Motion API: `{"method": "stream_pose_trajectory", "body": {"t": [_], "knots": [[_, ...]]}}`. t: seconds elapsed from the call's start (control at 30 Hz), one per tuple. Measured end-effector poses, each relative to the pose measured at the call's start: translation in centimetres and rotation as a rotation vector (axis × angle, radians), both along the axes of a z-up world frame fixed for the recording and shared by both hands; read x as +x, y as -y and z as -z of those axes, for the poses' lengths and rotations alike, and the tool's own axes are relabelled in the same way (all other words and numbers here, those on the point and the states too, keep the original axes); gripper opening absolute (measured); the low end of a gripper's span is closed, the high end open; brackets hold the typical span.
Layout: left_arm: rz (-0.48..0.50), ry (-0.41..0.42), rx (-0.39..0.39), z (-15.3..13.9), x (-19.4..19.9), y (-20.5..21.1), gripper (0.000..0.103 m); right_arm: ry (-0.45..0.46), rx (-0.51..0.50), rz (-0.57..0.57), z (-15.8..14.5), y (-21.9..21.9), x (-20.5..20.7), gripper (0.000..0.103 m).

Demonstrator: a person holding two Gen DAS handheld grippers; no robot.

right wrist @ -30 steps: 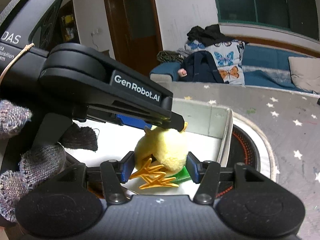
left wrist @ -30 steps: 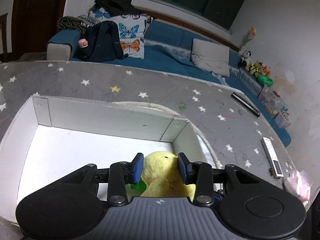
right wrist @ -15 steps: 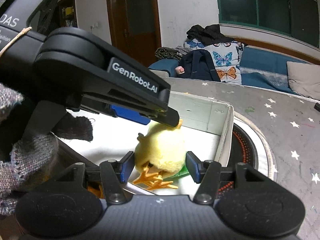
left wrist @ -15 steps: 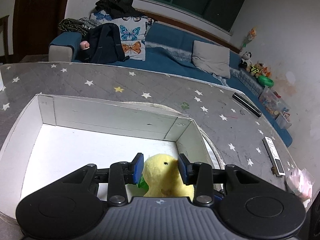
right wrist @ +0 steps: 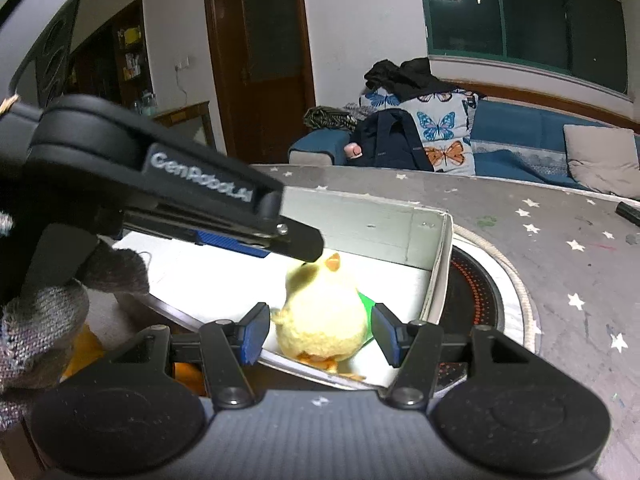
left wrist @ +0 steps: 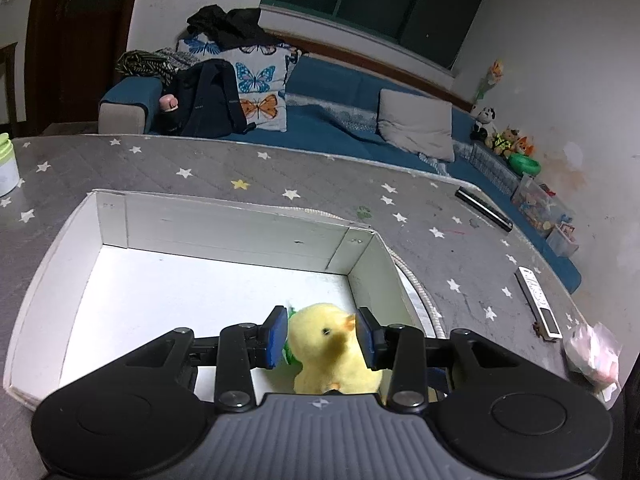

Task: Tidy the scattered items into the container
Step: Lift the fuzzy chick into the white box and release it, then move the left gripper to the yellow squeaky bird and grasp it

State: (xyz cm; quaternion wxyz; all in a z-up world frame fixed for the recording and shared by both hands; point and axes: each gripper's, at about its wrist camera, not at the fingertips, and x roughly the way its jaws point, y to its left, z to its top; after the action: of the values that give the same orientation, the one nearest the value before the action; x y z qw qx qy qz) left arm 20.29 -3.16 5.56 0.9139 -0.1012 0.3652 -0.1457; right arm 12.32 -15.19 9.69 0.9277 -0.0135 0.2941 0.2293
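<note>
Left wrist view: left tongs (left wrist: pixel 322 338) narrowed around head of yellow plush chick (left wrist: pixel 332 354), low inside white box (left wrist: pixel 240 232) at its right corner. Placing step, seemingly near done.

Right wrist view: right tongs (right wrist: pixel 320 334) spread wide, flanking chick (right wrist: pixel 322 320) without touching. Next, likely: release, lift clear of box (right wrist: pixel 442 256).

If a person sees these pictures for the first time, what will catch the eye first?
First the yellow plush chick, bright in the near right corner of the white box, between the fingers of the left gripper. Next, the right gripper open around its body. Then the grey star-patterned cover under the box.
</note>
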Motion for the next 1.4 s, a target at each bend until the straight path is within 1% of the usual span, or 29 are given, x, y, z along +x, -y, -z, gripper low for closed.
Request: {"method": "stream_pose_trajectory", "body": {"t": [0.23, 0.5, 0.63, 0.83, 0.93, 1.07, 1.17, 1.23, 1.3, 1.4], "knots": [[0.008, 0.051, 0.027, -0.9, -2.9, -0.7, 0.041, 0.021, 0.013, 0.007, -0.6, 0.7, -1.7, 0.057], [0.029, 0.099, 0.075, -1.1, -7.0, -1.7, 0.041, 0.037, 0.033, 0.005, -1.3, 1.5, -3.5, 0.057], [0.045, 0.112, 0.104, -0.6, -9.6, -2.1, 0.041, 0.030, 0.054, -0.003, -1.4, 2.0, -4.6, 0.057], [0.067, 0.126, 0.154, 0.6, -13.5, -2.4, 0.041, 0.018, 0.057, -0.017, -1.4, 2.1, -6.1, 0.057], [0.080, 0.134, 0.191, 1.5, -15.1, -2.0, 0.041, 0.002, 0.076, -0.026, -1.2, 2.2, -6.4, 0.057], [0.105, 0.144, 0.243, 3.0, -16.4, -1.1, 0.041, -0.046, 0.108, -0.031, -0.5, 2.2, -6.5, 0.057], [0.117, 0.149, 0.289, 3.9, -16.3, -0.1, 0.041, -0.104, 0.145, -0.043, 0.0, 2.2, -6.1, 0.057], [0.119, 0.155, 0.316, 4.4, -16.0, 0.4, 0.041, -0.123, 0.157, -0.050, 0.3, 1.8, -5.8, 0.057], [0.121, 0.158, 0.326, 4.7, -15.7, 0.7, 0.040, -0.138, 0.169, -0.055, 0.5, 1.5, -5.5, 0.057], [0.126, 0.152, 0.330, 5.1, -15.1, 0.9, 0.041, -0.191, 0.211, -0.058, 1.1, 1.3, -4.7, 0.057]]}}
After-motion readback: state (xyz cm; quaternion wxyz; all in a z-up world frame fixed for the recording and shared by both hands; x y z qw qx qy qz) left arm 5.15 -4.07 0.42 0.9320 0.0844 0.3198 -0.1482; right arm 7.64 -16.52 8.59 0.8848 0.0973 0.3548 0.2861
